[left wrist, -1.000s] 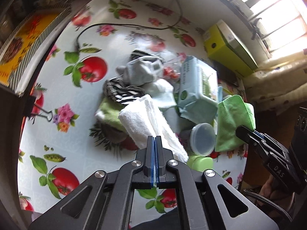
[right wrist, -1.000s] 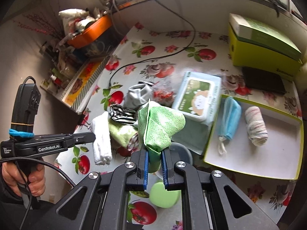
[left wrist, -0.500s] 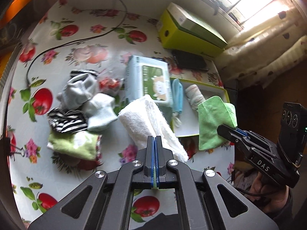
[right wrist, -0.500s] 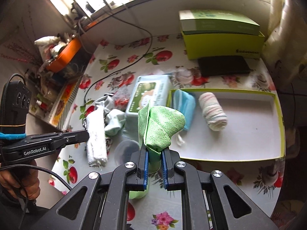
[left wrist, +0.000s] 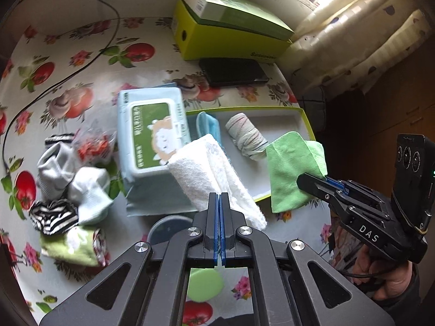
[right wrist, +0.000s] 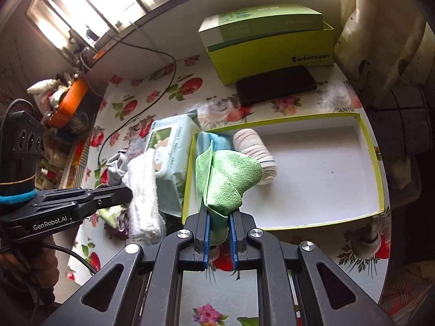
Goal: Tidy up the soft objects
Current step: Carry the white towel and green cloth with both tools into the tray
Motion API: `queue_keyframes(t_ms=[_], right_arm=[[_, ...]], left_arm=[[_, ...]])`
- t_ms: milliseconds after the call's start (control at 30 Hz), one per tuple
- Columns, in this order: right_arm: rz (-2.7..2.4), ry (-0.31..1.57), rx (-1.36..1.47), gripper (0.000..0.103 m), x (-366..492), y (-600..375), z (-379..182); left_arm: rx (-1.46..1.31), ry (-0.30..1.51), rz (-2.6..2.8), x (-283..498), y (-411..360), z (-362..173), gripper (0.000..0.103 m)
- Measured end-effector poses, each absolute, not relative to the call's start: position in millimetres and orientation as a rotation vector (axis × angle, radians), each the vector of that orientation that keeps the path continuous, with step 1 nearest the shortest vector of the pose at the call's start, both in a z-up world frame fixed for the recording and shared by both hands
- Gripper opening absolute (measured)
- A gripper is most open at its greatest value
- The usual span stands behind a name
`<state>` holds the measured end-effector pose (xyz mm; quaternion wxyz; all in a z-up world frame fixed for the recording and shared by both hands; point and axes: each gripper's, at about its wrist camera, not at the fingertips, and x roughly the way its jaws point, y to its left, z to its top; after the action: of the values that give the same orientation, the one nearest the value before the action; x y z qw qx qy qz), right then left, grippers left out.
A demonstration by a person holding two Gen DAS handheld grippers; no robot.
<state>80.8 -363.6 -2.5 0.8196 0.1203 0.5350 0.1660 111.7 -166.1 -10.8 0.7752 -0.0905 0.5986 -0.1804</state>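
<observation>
left gripper (left wrist: pixel 219 203) angled steeply down, clamped tight on white towel (left wrist: pixel 214 171), over tray's (right wrist: pixel 376 160) near-left edge. right gripper (right wrist: pixel 218 217) tilted down, pinching green cloth (right wrist: pixel 228 182) above tray. bandage roll (right wrist: pixel 258 154), blue mask (left wrist: pixel 208 125) inside tray. sock pile (left wrist: pixel 70 179) on counter (left wrist: pixel 81 62), blurred.

Daylight pours in from the window (right wrist: pixel 89 8) at the top, blown out to white glare, leaving the counter (left wrist: pixel 81 62) evenly lit with soft shadows. Both fisheye views bend hard at the dark, vignetted edges. The socks (left wrist: pixel 62 174) at the left look slightly smeared.
</observation>
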Motion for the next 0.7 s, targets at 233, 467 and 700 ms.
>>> queue_keyframes(t_ms=[233,467,700], right_arm=[[0.314,1.155,0.304,0.011,90.5,-384.6,-16.7],[0.308,1.205,0.361,0.011,98.1,-389.6,-41.2],[0.312,1.254,0.385,0.011,105.7,-384.5,-63.4]], left_arm=[[-0.100,1.327,-0.445,131.6,-198.3,-26.4,0.000],[-0.021,1.354,-0.467,147.8,-218.3,-43.2,0.000],[0.037,1.374,-0.475,156.5,-225.1,-58.1,0.000]])
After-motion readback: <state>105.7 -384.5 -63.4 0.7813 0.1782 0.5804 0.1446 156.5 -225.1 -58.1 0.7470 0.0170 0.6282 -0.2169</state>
